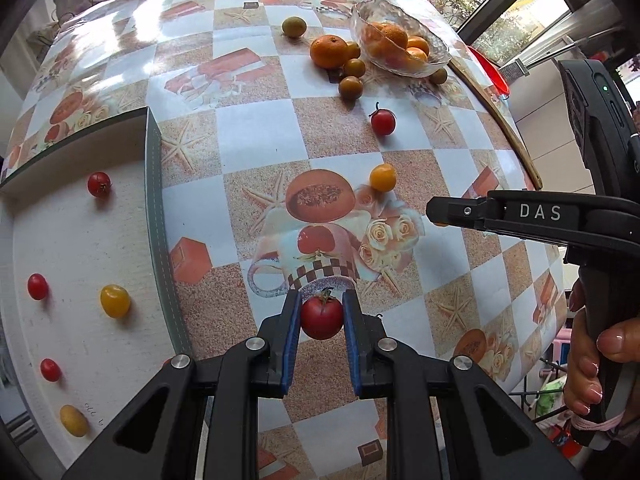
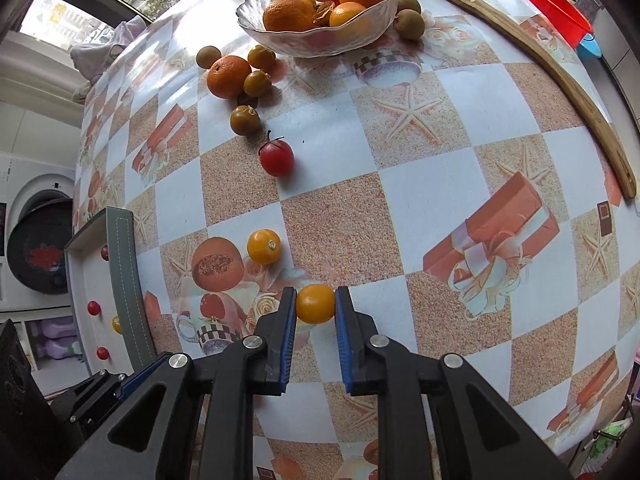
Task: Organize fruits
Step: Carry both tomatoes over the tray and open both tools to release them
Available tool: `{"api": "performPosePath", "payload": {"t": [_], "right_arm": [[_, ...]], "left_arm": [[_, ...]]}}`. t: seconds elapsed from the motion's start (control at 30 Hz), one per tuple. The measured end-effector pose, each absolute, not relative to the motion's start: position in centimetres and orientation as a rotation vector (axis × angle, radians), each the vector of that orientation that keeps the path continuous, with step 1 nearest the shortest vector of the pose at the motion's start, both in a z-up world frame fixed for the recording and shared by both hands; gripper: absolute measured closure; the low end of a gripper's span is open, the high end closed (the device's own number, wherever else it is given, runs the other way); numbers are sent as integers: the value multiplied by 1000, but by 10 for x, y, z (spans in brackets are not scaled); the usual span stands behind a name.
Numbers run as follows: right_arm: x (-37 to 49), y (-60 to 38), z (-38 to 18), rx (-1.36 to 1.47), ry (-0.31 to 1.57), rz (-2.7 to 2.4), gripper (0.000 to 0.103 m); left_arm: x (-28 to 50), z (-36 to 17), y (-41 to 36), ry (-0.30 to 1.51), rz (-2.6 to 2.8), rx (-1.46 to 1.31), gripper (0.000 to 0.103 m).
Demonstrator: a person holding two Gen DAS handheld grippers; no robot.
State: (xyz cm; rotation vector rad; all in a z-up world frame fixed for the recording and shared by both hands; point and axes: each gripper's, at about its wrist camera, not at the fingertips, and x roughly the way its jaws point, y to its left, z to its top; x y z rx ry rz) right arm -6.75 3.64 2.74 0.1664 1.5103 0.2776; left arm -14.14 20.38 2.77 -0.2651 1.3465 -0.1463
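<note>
A bowl [image 2: 280, 32] holding fruit is set at the far side of the bench [image 2: 440, 208]. Loose fruits [image 2: 230, 76] are scattered just left of it. A tray [image 1: 72, 248] carrying small tomatoes [image 1: 99, 184] is placed at the left.
</note>
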Motion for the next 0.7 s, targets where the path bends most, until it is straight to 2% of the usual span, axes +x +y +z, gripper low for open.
{"api": "performPosePath", "payload": {"t": [0.33, 0.7], "right_arm": [[-89, 80, 50, 144, 1510, 377, 82], [-111, 157, 59, 82, 1522, 502, 82]], "left_arm": [[-166, 54, 251, 1290, -79, -293, 81], [-199, 56, 310, 1265, 39, -356, 81]]}}
